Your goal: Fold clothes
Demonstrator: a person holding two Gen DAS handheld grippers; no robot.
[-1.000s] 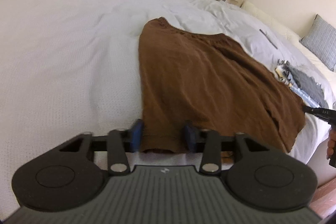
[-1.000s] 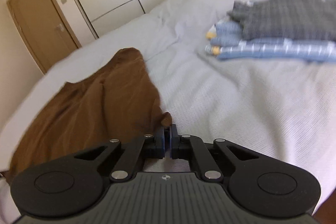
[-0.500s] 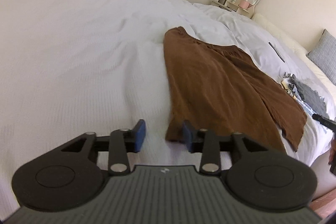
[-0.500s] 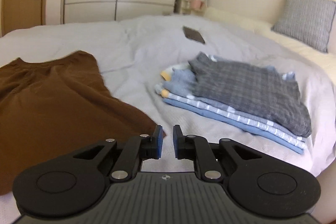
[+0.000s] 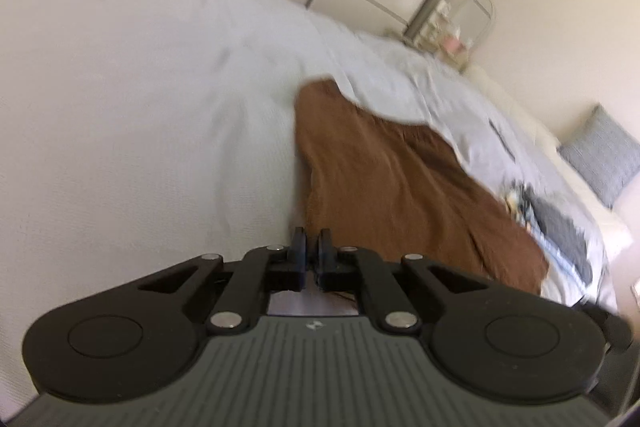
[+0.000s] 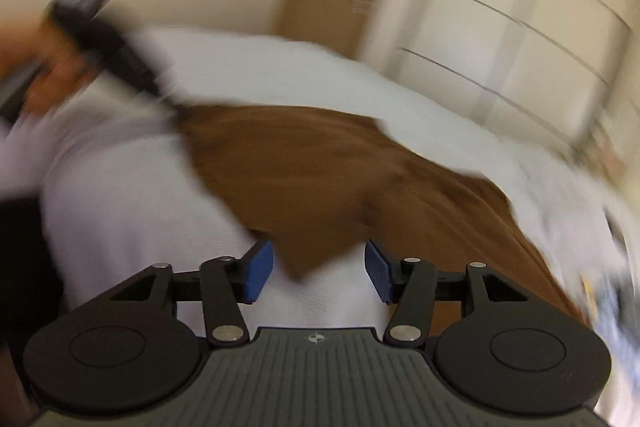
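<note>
**Left tongs pinched at the brown garment's corner, right tongs spread over the other corner**

While both views are smeared by motion, I can make out the main things. My left tongs (image 5: 311, 245) sit low over the white textured bedspread (image 5: 120, 147), their two dark fingers drawn almost together at the near corner of the flat brown fabric garment (image 5: 392, 187). From my own camera I cannot be sure cloth is between them; in the right wrist view, though, the left tongs (image 6: 170, 103) reach in from the upper left with their tip meeting the garment's corner (image 6: 188, 115), and the fabric looks drawn toward it. The hand (image 6: 48, 75) behind them is an orange blur, cut off by the picture's edge.

My right tongs (image 6: 318, 269) are spread wide, blue pads (image 6: 258, 269) well apart, holding nothing. A pointed corner of the brown garment (image 6: 320, 179) lies on the bedspread (image 6: 120, 207) between the pads, touching neither.

The garment is spread across the bed, running from my left tongs toward the far side. Beyond its far edge, in the left view, lies a stack of folded grey and blue clothes (image 5: 560, 227), too blurred for detail, and a grey checked pillow (image 5: 600, 155) by the wall. A small dresser with an oval mirror (image 5: 476, 15) is barely legible. The pale wardrobe doors (image 6: 500, 27) are streaked.
</note>
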